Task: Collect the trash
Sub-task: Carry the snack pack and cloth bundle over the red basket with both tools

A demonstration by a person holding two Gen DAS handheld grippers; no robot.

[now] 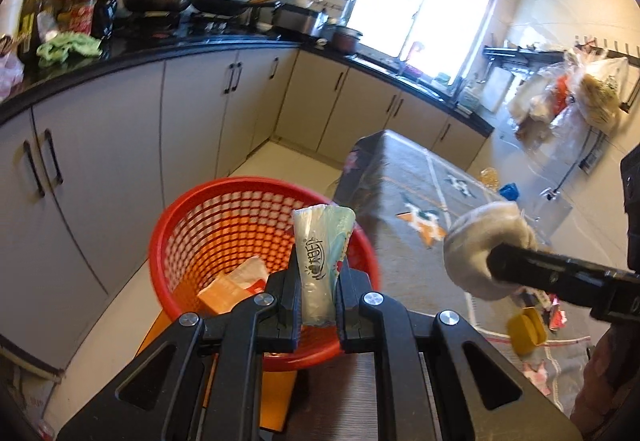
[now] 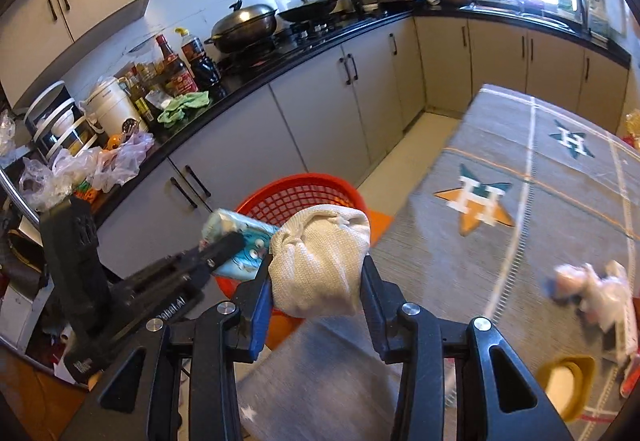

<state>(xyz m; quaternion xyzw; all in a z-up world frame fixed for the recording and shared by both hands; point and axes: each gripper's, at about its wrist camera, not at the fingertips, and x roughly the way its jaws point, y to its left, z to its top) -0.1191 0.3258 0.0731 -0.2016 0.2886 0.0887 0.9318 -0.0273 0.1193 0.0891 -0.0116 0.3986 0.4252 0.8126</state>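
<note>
The left tongs [image 1: 318,281] pinch a tissue packet [image 1: 322,253] just above the red mesh basket [image 1: 224,225] ahead of them, while the right tongs [image 2: 316,281] clamp a balled white cloth [image 2: 320,261] beside them.

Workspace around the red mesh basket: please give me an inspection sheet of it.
Surface: grey patterned tablecloth on the table.
Job's things: red plastic mesh basket on the floor, with paper scraps inside; pale printed plastic packet; white knitted cloth bundle.
Clutter: yellow lid and crumpled wrappers on the cloth.
Grippers: left gripper shut on the packet; right gripper shut on the bundle.
Cables: nothing seen.
Surroundings: black countertop with bottles and woks; grey cabinets.
</note>
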